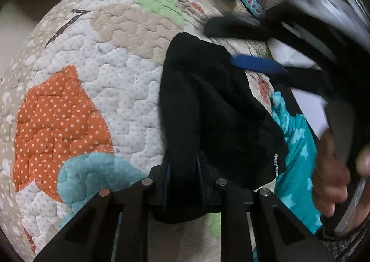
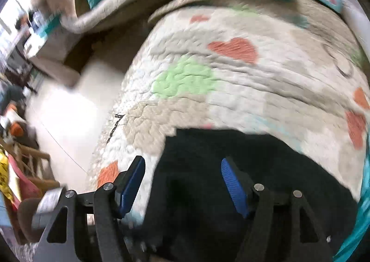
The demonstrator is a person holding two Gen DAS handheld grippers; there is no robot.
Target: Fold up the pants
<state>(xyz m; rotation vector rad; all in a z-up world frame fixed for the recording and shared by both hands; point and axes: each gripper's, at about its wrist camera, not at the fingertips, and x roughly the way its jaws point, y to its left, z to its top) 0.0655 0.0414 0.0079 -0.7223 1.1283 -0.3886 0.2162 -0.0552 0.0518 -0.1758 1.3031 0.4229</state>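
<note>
Where the left wrist view looks down, the left claw (image 1: 182, 165) is seen pressed together, and a fold of the black pants (image 1: 208, 105) is pinched between its fingers. The pants are stretched up and away from the claw across a puffy quilt (image 1: 97, 58) with orange, green and blue patches. A teal blanket with stars (image 1: 296, 153) is lying just beside the pants, near the quilt's right edge. The right claw (image 1: 259, 64) is seen blurred over the far end of the pants, and a hand (image 1: 333, 174) is seen at the right side.

In the right wrist view, the right claw (image 2: 182, 185) is spread wide, with nothing pinched. The black pants (image 2: 231, 169) are seen under and between its blue pads (image 2: 133, 187), lying on the quilt (image 2: 231, 91). The pale floor (image 2: 69, 118) is seen past the quilt's left edge.
</note>
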